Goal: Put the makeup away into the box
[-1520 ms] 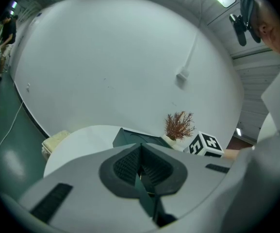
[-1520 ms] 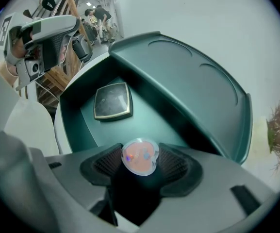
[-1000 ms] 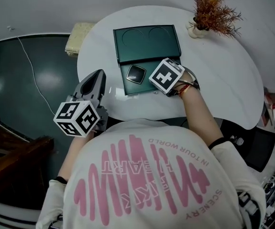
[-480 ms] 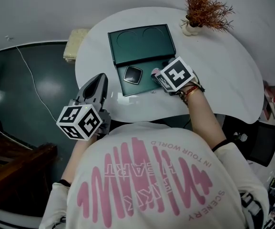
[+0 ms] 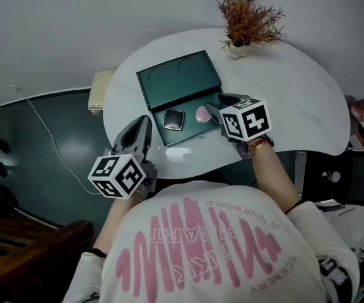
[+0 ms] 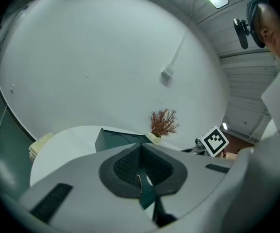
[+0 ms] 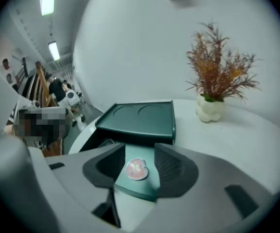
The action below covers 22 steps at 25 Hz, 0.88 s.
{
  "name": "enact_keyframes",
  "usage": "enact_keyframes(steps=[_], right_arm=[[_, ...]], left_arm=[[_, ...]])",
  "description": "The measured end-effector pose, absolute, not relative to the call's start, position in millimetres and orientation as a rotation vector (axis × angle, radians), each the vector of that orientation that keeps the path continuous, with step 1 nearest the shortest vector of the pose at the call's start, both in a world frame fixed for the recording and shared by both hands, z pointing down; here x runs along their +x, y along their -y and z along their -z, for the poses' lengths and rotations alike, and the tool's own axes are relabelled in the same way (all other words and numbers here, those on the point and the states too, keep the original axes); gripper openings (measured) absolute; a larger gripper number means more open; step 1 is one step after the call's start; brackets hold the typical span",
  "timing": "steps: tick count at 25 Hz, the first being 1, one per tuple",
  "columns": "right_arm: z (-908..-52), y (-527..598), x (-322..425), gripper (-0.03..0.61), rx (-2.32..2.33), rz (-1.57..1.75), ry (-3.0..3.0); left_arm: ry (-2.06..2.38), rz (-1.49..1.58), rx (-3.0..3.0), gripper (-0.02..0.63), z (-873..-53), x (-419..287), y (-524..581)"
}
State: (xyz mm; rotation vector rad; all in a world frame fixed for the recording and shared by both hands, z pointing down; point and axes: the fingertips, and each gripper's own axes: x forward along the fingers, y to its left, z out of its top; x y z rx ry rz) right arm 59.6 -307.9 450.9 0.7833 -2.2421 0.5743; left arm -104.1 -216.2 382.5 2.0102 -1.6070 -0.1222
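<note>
Potted plant (image 5: 248,19) stands on white table (image 5: 308,100); cable (image 5: 54,145) crosses the floor (image 5: 24,188).

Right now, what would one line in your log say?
pink makeup: in green box, beside black compact | right tool: over box, jaws closing, nothing gripped | left tool: shut, empty

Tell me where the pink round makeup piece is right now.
In the head view, the pink round makeup piece lies inside the open green box, in its right half, with the black square compact just to its left.
</note>
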Motion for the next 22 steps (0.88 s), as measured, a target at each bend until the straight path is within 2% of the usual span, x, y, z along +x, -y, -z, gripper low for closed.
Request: enact_keyframes(steps=[4,7,10,15,18,22], right_arm=[[-431.7,309.6,77.3,0.124,0.952,-0.696,2.313],[-416.3,309.8,92.6,0.111,1.11,-0.778,2.345],[-395.4,306.9,98.5,0.043,1.254,-0.899,2.41],[-367.5,290.6,91.0,0.044,1.422,-1.029,2.506],[-357.0,280.1,85.1,-0.002,1.534,-1.063,2.533],[-335.8,262.1,70.8,-0.002,1.585,-0.99,2.627]], left_arm=[[1.571,0.143,2.043,0.002,-377.6,-99.6,220.0],[1.522,0.146,2.09,0.003,-370.6,-95.6,225.5],[1.482,0.146,2.137,0.002,-359.2,-93.2,230.6],[1.416,0.135,2.199,0.002,-341.3,-87.7,223.8],[1.381,0.123,2.233,0.002,-334.6,-87.5,215.0],[1.39,0.149,2.261,0.002,-323.9,-93.3,203.0]])
